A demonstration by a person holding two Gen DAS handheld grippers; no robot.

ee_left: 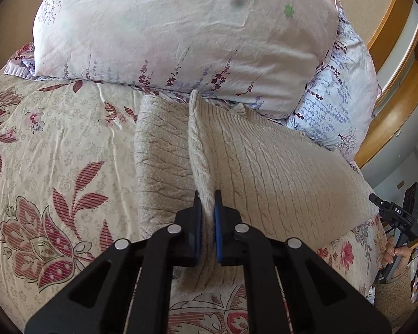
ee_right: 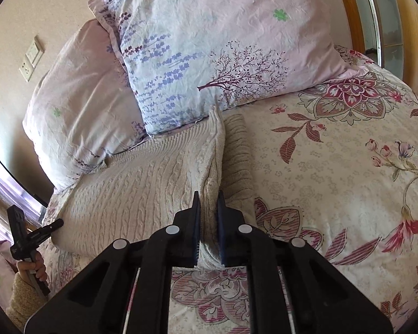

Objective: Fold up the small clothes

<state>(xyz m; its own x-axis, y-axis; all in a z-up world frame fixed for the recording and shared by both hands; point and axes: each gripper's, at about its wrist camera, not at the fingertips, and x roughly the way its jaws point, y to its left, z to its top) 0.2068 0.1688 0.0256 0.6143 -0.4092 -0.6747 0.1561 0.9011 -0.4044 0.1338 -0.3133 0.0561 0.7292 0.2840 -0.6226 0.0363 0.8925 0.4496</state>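
A beige cable-knit sweater point(ee_left: 264, 167) lies on the floral bedspread point(ee_left: 55, 153), its far end against the pillows. My left gripper point(ee_left: 208, 200) is shut on a raised ridge of the sweater's near left side, the knit pinched between the blue pads. In the right wrist view the sweater point(ee_right: 131, 189) spreads to the left, and my right gripper point(ee_right: 208, 200) is shut on a raised ridge at its near right side. A sleeve point(ee_right: 237, 161) lies flat beyond the right ridge. Each hand-held gripper shows at the edge of the other's view.
Two floral pillows point(ee_left: 181, 33) point(ee_right: 209, 55) lean at the head of the bed, touching the sweater's far edge. A wooden frame point(ee_left: 390, 105) runs along the right. A wall with sockets point(ee_right: 30, 58) is at far left. The bedspread point(ee_right: 334, 167) stretches right.
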